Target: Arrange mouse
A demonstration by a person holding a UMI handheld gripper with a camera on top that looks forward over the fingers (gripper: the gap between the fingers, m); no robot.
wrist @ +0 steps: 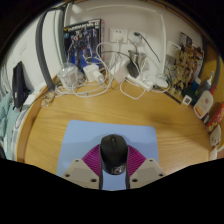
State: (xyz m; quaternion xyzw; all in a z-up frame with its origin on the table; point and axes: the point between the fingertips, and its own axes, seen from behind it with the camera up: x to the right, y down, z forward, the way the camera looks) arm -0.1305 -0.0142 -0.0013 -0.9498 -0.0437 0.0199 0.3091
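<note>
A black computer mouse [113, 150] sits between my two fingers, over the near part of a light blue mouse pad [82, 134] on the wooden desk [52, 110]. My gripper [113, 162] is shut on the mouse, with the magenta pads [92, 160] pressed against its left and right sides. The mouse's rear end with a small logo faces the camera. I cannot tell whether the mouse rests on the mouse pad or is lifted slightly off it.
White cables and adapters [100, 74] lie tangled at the back of the desk. A dark box with a printed figure [82, 38] leans on the wall. Cluttered small items [188, 62] and a white device [203, 103] stand at the right. A dark object [18, 84] stands at the left.
</note>
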